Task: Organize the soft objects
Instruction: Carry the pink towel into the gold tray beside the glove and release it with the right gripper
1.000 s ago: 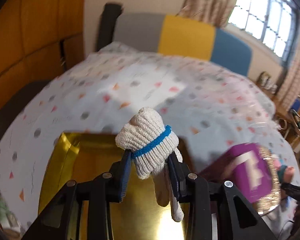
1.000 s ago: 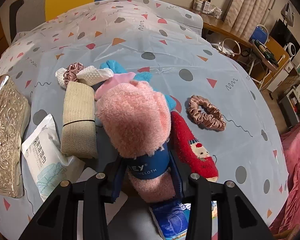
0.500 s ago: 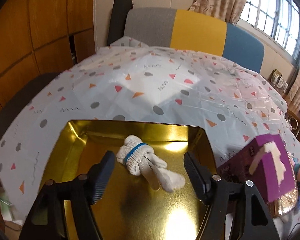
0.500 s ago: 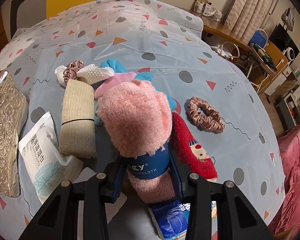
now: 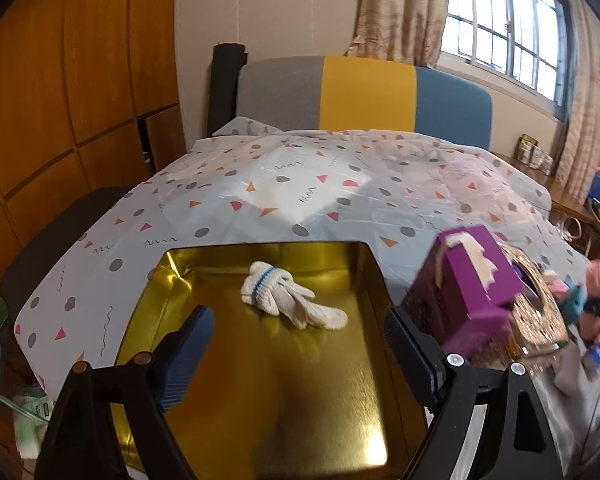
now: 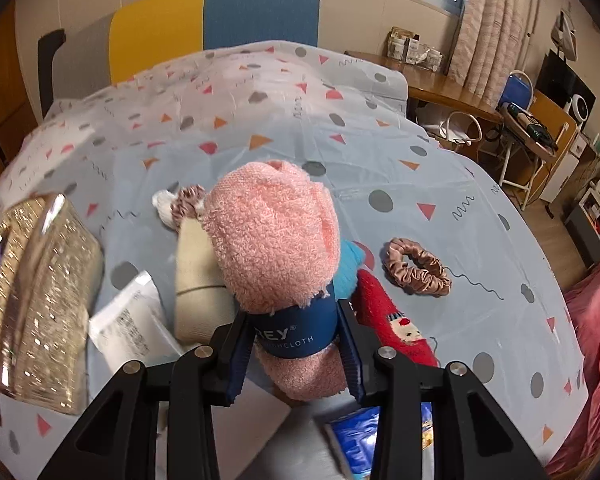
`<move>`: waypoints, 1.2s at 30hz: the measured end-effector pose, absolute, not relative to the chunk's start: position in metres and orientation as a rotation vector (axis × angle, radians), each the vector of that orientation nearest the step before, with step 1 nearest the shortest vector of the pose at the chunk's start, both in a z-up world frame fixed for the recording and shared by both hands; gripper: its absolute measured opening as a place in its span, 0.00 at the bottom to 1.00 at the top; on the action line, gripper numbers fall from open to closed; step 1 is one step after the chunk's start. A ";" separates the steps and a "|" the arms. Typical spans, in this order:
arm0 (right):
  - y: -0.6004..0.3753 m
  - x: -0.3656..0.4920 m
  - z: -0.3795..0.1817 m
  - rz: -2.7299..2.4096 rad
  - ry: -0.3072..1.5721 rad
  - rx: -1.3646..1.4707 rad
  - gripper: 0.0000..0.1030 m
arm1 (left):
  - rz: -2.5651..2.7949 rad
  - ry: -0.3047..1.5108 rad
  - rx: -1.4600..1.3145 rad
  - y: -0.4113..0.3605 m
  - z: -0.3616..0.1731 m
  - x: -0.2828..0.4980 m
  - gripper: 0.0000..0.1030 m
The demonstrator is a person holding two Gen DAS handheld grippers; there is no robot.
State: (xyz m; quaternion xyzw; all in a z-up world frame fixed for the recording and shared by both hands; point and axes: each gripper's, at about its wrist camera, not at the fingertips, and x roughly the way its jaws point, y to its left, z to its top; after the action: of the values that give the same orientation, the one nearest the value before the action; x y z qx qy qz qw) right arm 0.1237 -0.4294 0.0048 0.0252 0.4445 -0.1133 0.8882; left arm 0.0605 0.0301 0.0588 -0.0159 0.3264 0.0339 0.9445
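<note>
Lying on the floor of a shiny gold metal tray (image 5: 172, 280), toward its far end: a white knitted glove (image 5: 290, 300), ribbed, with a thin blue band round the cuff. Long axis running from far left to near right, cuff at the far-left end, fingers limp and spread toward the near right. Straddling the tray from the near side, the left hand-held gripper (image 5: 296, 354), jaws opening, ridged blue pads wide apart and clear of the glove, nothing between them. Just right of the tray, a purple box (image 5: 476, 292) with cream trim resting against a glittering gold embossed lid (image 5: 540, 320).

Clamped in the right hand-held gripper (image 6: 294, 350): a rolled pink towel (image 6: 274, 240), fluffy terry, wrapped in a blue paper band with white lettering, pads pressing on that band. Roll standing roughly upright, pointing away from the camera, rounded top uppermost, raised above the bed. Beneath and around it: a beige ribbed fabric roll (image 6: 198, 276), a red fuzzy sock (image 6: 392, 320) with a Santa face, a satin tan scrunchie (image 6: 418, 266) lying apart to the right, a white plastic packet (image 6: 136, 320) to the left.

Underneath everything, a bed (image 5: 340, 192) covered by a glossy pale sheet printed with grey dots, triangles and squiggles. Beyond, a grey, yellow and blue headboard (image 5: 364, 96), wooden wardrobe panels on the left, curtained window on the right.
</note>
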 end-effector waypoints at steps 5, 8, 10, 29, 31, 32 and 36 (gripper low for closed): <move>-0.411 0.134 0.028 -0.201 0.885 0.063 0.38 | 0.029 0.673 -0.016 0.021 0.053 0.045 0.85; -0.388 0.148 0.049 -0.154 0.856 0.065 0.38 | 0.018 0.679 -0.026 0.019 0.050 0.039 0.85; -0.365 0.158 0.066 -0.111 0.825 0.052 0.38 | 0.010 0.688 -0.035 0.019 0.048 0.035 0.86; -0.113 0.146 0.127 0.530 0.736 0.003 0.36 | 0.028 0.698 -0.126 0.051 0.037 0.020 0.87; -0.113 0.144 0.126 0.537 0.742 0.004 0.36 | 0.031 0.694 -0.137 0.054 0.037 0.020 0.87; -0.113 0.144 0.126 0.536 0.740 0.000 0.35 | 0.032 0.694 -0.143 0.055 0.037 0.020 0.87; -0.105 0.145 0.122 0.535 0.760 -0.011 0.35 | 0.050 0.686 -0.156 0.060 0.039 0.017 0.87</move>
State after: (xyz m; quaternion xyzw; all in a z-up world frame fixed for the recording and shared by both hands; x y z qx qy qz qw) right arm 0.1451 -0.1053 0.1218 -0.0052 0.3663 0.2580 0.8940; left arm 0.0173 0.0604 0.0389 -0.0765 0.3359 0.0244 0.9385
